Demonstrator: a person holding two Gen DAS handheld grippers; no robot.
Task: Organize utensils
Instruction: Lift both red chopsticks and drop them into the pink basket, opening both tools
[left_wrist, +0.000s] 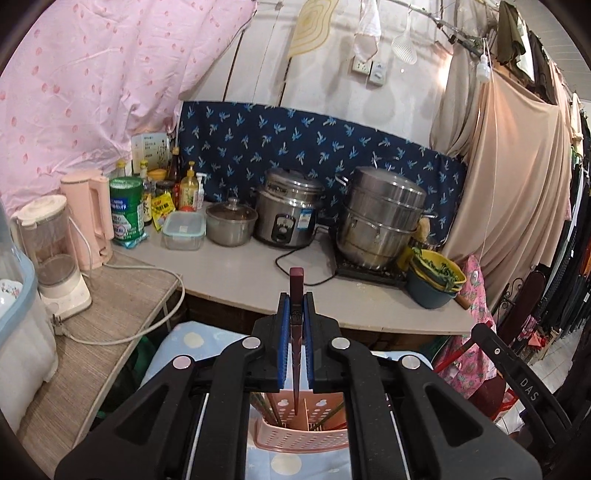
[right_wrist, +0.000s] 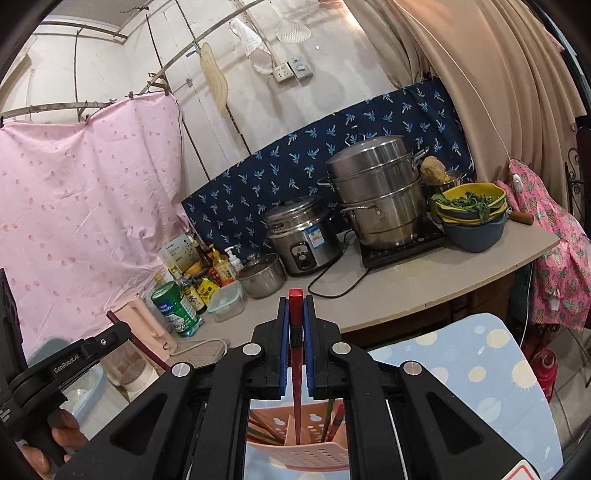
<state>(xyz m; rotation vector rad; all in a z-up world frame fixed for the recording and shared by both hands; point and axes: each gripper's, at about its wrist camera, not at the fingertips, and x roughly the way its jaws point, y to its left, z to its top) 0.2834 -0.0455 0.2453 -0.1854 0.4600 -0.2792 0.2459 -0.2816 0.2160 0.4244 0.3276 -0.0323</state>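
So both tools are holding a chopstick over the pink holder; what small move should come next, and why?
Probably lower both a little, then open. The left tool grips a dark chopstick and the right tool a red chopstick; each tip already sits inside a compartment of the holder, so release should drop them in.

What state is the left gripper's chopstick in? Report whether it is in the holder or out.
Partly in. The dark chopstick stands upright, clamped in the left gripper, tip down inside the pink holder.
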